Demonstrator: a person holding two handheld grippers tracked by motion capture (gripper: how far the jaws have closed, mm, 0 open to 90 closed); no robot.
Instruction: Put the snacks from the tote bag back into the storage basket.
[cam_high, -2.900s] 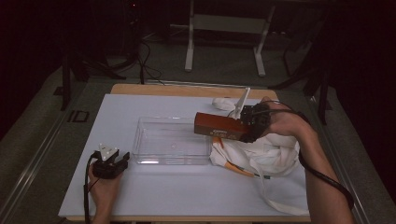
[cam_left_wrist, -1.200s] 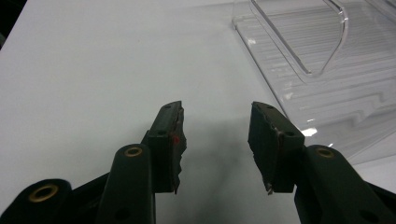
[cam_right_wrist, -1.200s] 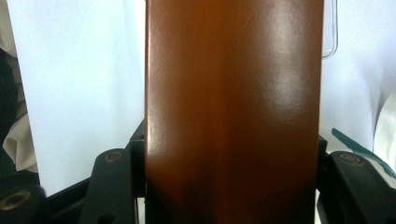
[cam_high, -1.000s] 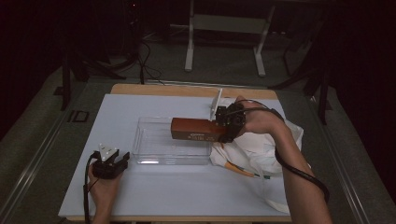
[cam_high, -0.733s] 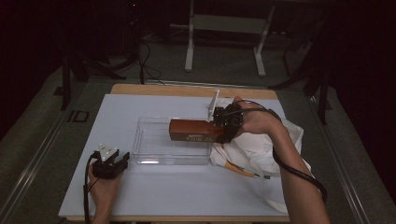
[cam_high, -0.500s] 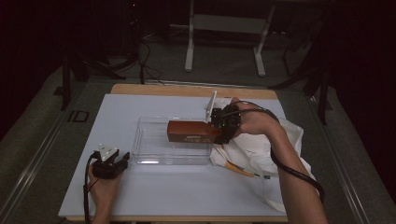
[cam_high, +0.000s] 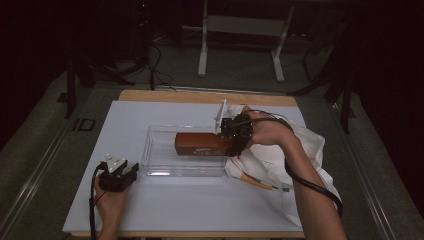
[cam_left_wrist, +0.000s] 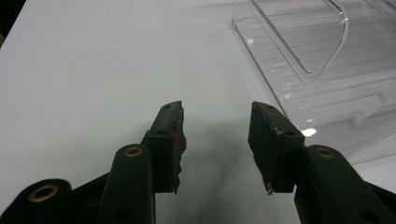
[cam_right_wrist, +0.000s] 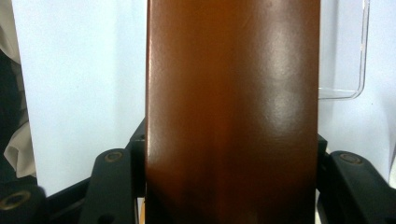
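Right gripper clamps brown box frame-centre over clear tray for loading; left gripper jaws wide, parked lower left.

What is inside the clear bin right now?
The brown box, gripped by the right hand-held gripper, reaches over the clear bin; whether it rests on the floor is unclear. The visible floor looks bare; the part beneath the box is hidden.

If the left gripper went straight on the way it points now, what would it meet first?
Probably bare table. The left gripper is open, and white surface lies between and ahead of its jaws. The clear plastic tray sits off to the right of that line, though depth is hard to judge.
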